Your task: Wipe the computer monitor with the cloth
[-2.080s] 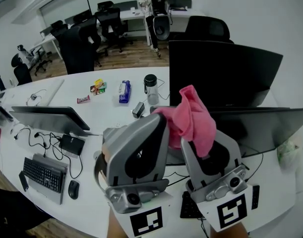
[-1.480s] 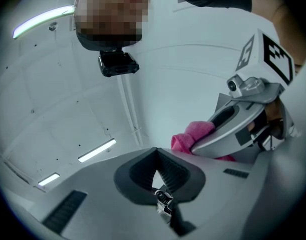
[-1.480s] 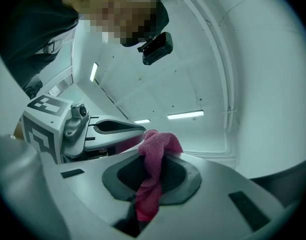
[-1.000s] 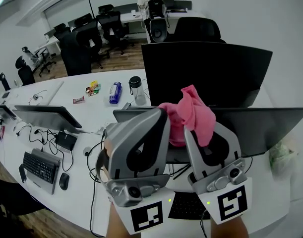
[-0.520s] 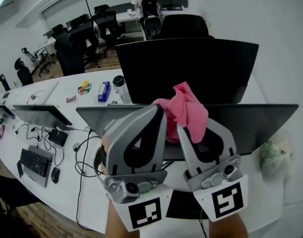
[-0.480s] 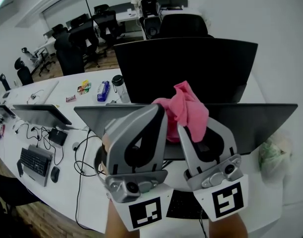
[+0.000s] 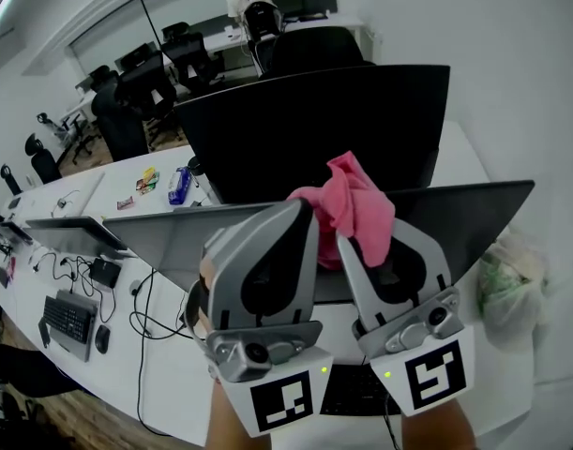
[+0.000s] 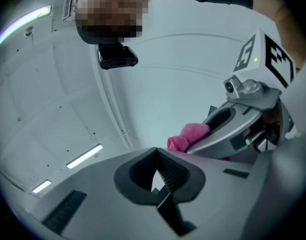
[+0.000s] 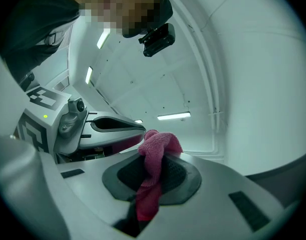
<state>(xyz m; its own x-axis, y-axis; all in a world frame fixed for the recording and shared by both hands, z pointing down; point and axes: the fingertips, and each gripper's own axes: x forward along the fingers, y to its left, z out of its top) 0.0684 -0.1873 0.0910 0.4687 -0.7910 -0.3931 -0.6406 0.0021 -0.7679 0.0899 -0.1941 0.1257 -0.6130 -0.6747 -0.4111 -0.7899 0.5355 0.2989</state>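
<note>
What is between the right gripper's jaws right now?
The pink cloth, clamped in the right gripper; the right gripper view shows it plainly.

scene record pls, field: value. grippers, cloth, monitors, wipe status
left gripper: shut, nothing between the jaws
right gripper: shut on pink cloth
pose: grippers side by side, jaws pointing up at the ceiling
near monitor: wide, just beyond the grippers on the white desk
far monitor: dark, behind the near one
contact: cloth not seen touching either monitor
wipe: not yet begun
other: keyboard and mouse far left
</note>
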